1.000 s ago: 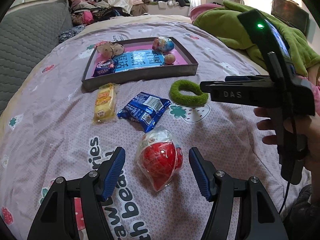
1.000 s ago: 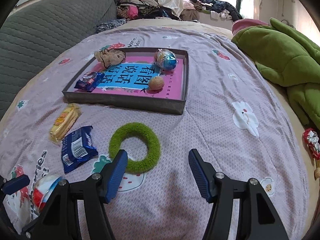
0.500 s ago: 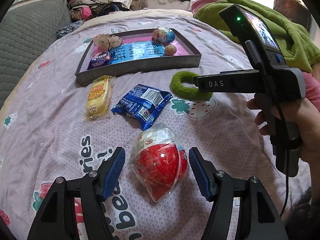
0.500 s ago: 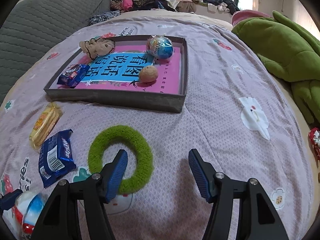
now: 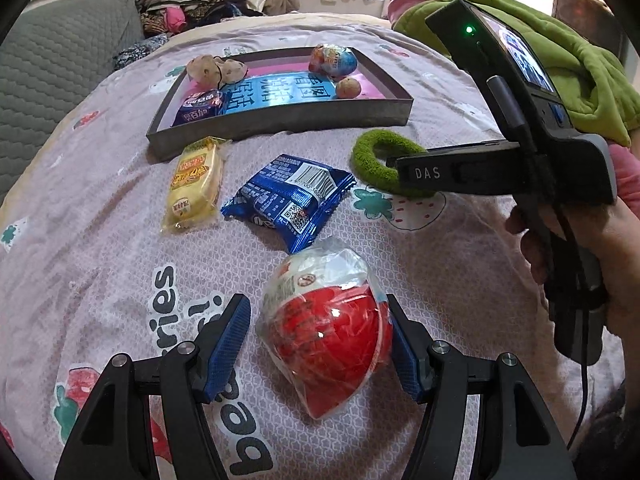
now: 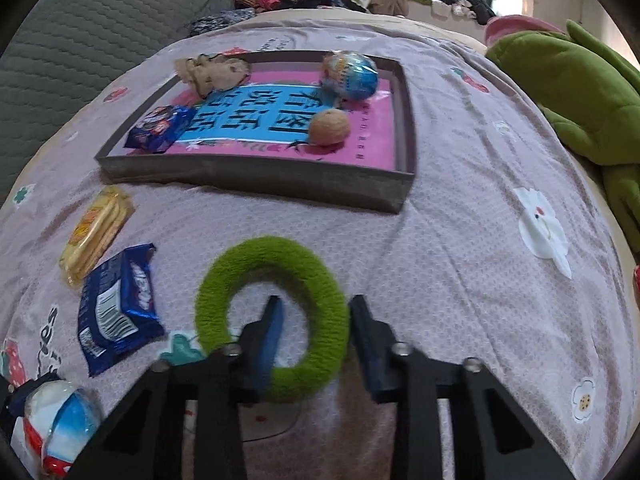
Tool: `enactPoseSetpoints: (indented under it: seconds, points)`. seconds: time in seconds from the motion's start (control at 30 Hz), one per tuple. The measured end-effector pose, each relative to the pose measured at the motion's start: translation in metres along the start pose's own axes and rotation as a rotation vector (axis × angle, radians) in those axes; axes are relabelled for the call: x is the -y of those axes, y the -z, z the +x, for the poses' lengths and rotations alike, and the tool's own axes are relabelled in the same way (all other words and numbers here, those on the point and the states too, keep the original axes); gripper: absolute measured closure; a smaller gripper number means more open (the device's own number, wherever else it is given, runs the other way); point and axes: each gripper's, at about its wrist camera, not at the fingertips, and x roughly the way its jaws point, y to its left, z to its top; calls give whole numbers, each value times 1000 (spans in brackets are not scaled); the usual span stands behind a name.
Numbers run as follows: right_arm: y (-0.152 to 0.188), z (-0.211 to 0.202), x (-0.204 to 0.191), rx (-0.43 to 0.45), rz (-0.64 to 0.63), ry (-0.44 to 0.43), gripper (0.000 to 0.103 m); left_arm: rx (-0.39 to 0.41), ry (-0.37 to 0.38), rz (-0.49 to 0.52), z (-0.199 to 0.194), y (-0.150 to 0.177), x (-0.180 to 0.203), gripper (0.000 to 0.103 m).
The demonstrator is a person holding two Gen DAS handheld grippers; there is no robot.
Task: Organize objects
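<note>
On bedspread [image 6: 460, 240], right gripper [image 6: 316, 320] closing around green ring [image 6: 320, 276].

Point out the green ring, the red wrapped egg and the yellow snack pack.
green ring [image 6: 320, 280]: right wrist view, on its fuzzy right-hand band.
red wrapped egg [image 5: 332, 332]: left wrist view, on the red lower half.
yellow snack pack [image 5: 196, 184]: left wrist view, middle of the wrapper.

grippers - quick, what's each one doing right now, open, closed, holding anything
Left gripper: open, the wrapped red egg toy sits between its fingers, not gripped.
Right gripper: jaws closing across the green ring, not clamped yet.
</note>
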Motion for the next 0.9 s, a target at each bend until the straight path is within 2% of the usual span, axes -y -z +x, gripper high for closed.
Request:
enactPoseSetpoints:
  seconds: [0.07, 0.13, 0.23, 0.37, 0.9]
  points:
    - [0, -1, -4, 1, -12, 3, 81, 3, 6, -3, 0, 0, 0, 36]
    - [1, -2, -4, 3, -4, -1, 89, 5, 10, -5, 0, 0, -1, 36]
    - [1, -2, -2, 4, 9, -16, 89, 6, 24, -8, 1, 1, -1, 36]
    - [2, -3, -2, 4, 11, -22, 89, 5, 48, -7, 0, 1, -1, 49]
    - [13, -23, -2, 12, 35, -56, 90, 26, 63, 3, -15, 2, -3, 50]
